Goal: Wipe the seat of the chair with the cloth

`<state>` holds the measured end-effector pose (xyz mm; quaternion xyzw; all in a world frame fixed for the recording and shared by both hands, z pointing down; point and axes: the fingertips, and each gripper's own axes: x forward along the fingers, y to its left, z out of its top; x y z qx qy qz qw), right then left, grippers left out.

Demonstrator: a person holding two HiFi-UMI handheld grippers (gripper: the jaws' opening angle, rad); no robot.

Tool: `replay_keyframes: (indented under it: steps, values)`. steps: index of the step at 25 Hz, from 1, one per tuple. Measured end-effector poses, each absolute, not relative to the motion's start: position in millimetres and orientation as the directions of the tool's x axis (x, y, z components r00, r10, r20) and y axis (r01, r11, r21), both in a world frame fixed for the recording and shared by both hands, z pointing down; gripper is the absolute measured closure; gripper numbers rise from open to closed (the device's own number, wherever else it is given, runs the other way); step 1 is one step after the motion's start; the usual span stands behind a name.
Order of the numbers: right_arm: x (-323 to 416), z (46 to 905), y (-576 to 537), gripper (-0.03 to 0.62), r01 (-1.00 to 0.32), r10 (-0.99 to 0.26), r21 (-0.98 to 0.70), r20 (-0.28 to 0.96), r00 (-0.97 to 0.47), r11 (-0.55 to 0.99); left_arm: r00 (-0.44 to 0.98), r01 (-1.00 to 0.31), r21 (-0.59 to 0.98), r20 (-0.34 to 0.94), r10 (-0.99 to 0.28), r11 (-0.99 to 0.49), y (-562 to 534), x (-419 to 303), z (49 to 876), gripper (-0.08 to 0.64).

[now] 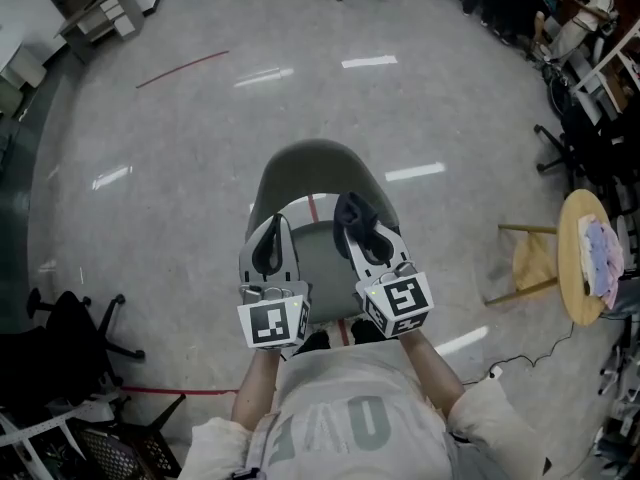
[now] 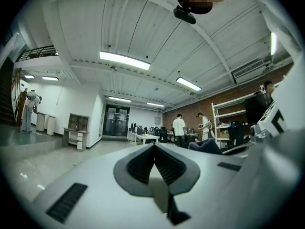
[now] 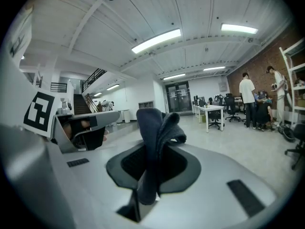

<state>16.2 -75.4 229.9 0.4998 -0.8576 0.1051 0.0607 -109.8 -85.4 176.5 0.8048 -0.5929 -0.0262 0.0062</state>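
1. Left gripper (image 1: 270, 240): clenched, jaws pressed together with nothing between them. It is held over the near left part of the chair's seat (image 1: 322, 260).
2. Right gripper (image 1: 362, 236): clamped on the cloth (image 3: 155, 128). It is held over the near right part of the seat, just beside the left gripper and not touching it.
3. Cloth: dark blue-grey, thick and soft, folded over on itself. One end is pinched between the jaws. The other end stands up out of them and flops forward at the top. It is carried above the seat. Contact with the seat cannot be told.
4. Chair (image 1: 315, 168): one-piece grey-green shell with a smooth surface. A bare strip of the seat shows between the two grippers. The curved backrest rises at the far edge. The near edge is hidden by the grippers and the person's shirt.
5. Open room:
   - Left of the chair's left edge, the grey polished floor (image 1: 180, 218) is open. A black office chair (image 1: 70, 328) stands at the near left, well apart.
   - Right of the chair's right edge, a band of floor is open up to a wooden stool (image 1: 533, 264) and a round table (image 1: 583, 258), both well apart.
   - Beyond the backrest, the floor runs open to a red line (image 1: 184, 68) at the far left.
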Motion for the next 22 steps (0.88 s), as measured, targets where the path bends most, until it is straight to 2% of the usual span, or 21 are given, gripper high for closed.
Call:
replay_keyframes:
  steps: [6, 13, 22]
  values:
    - [5.6, 315.6, -78.1, 0.538, -0.855, -0.792, -0.104, 0.335, -0.511, 0.508, 0.307, -0.951, 0.049, 0.078, -0.948, -0.304, -88.8, -118.2, 257.9, 0.549]
    - [-11.8, 448.7, -87.2, 0.538, -0.834, -0.736, -0.164, 0.403, -0.544, 0.527, 0.297, -0.955, 0.045, 0.163, -0.941, -0.294, -95.8, -133.6, 397.5, 0.55]
    - [-33.4, 549.6, -87.4, 0.538, -0.822, -0.684, -0.245, 0.461, -0.566, 0.515, 0.231, -0.973, 0.067, 0.186, -0.955, -0.222, -110.3, -149.7, 488.7, 0.549]
